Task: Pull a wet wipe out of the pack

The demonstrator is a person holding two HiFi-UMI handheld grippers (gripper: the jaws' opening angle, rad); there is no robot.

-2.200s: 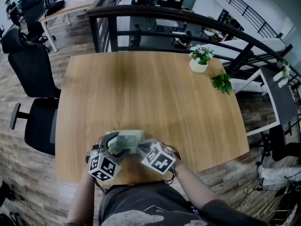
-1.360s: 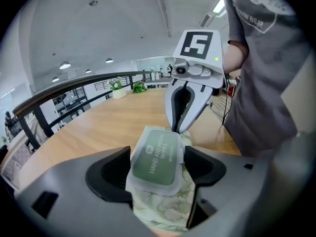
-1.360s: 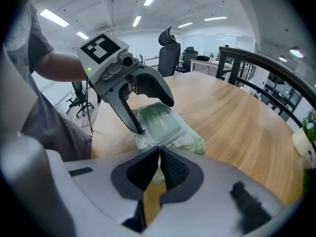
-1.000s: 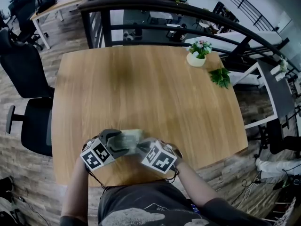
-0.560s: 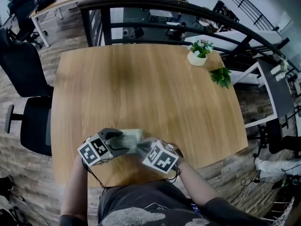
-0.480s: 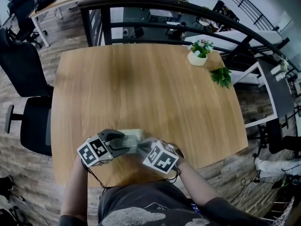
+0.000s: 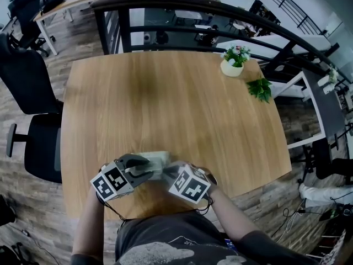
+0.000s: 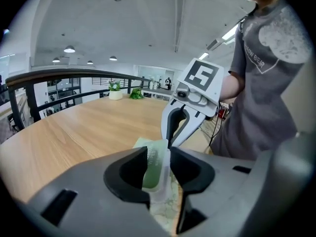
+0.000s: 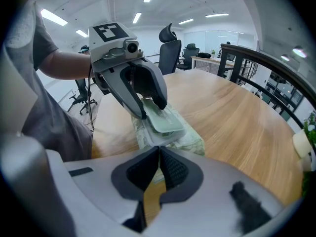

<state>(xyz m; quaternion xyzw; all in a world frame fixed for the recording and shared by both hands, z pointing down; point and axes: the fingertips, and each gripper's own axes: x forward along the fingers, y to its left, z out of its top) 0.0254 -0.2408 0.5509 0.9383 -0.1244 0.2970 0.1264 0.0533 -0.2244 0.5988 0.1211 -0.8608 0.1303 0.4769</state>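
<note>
— At the pack's (image 7: 159,158) left end, you are holding your left gripper (image 8: 159,158) low and angled down. Its jaws have just been closing, and they are now pinching the green lid flap (image 9: 165,118) between the pads.

— At the pack's other end, you are keeping your right gripper (image 9: 159,154) pointing steeply down with its jaws pressed together. The tips are touching the edge of the wrapper. Whether they are nipping any of that wrapper, I am not able to tell.

— That flap is sitting tilted up from the pack's top, and the pale frame of the opening is showing just beneath it.

— The pack itself is lying flat between your two grippers. The wooden table (image 7: 165,93) is bearing it, and the table's near edge is running just beside the pack, on your side.

— Well apart from the pack, toward the far right, a potted plant (image 7: 233,65) and a green sprig (image 7: 259,88) are sitting near each other.
</note>
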